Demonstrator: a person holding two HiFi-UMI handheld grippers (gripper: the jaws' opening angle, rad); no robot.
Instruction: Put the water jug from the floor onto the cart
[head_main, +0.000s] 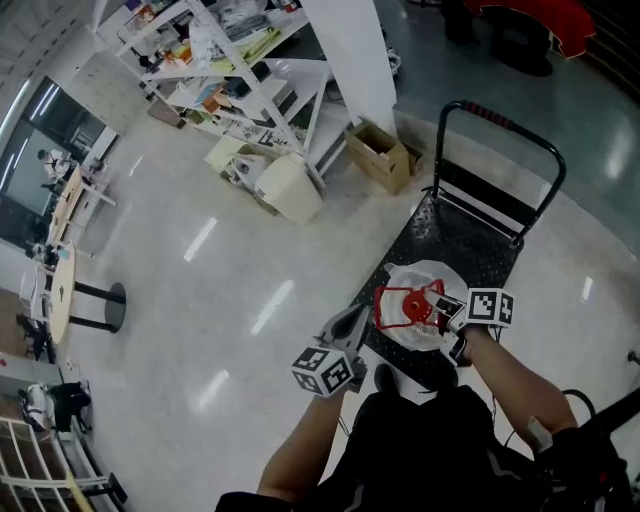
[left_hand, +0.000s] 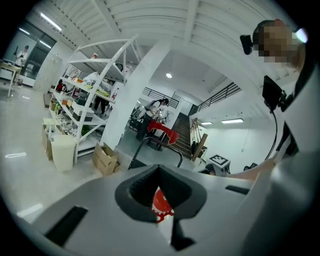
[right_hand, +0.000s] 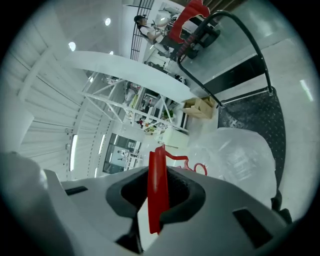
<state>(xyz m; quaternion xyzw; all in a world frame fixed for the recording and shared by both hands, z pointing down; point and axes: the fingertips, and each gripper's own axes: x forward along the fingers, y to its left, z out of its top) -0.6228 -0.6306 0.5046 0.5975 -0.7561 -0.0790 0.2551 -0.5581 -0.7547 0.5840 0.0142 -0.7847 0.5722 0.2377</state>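
The water jug (head_main: 425, 338) is a clear bottle with a red cap and a red carry handle (head_main: 405, 303). It hangs over the near end of the black cart deck (head_main: 470, 245), whose push bar (head_main: 500, 120) stands at the far end. My left gripper (head_main: 362, 315) comes in from the left with its jaws closed on the red handle (left_hand: 161, 204). My right gripper (head_main: 448, 318) is shut on the handle's other side. In the right gripper view the red strap (right_hand: 159, 185) runs between the jaws of my right gripper (right_hand: 157, 210), with the jug's body (right_hand: 240, 160) and the cart deck (right_hand: 260, 117) beyond.
An open cardboard box (head_main: 380, 155) and a white bin (head_main: 290, 188) stand on the floor left of the cart, by a white pillar (head_main: 350, 50). White shelving (head_main: 230, 70) full of goods lies behind them. A round table (head_main: 65, 290) is far left.
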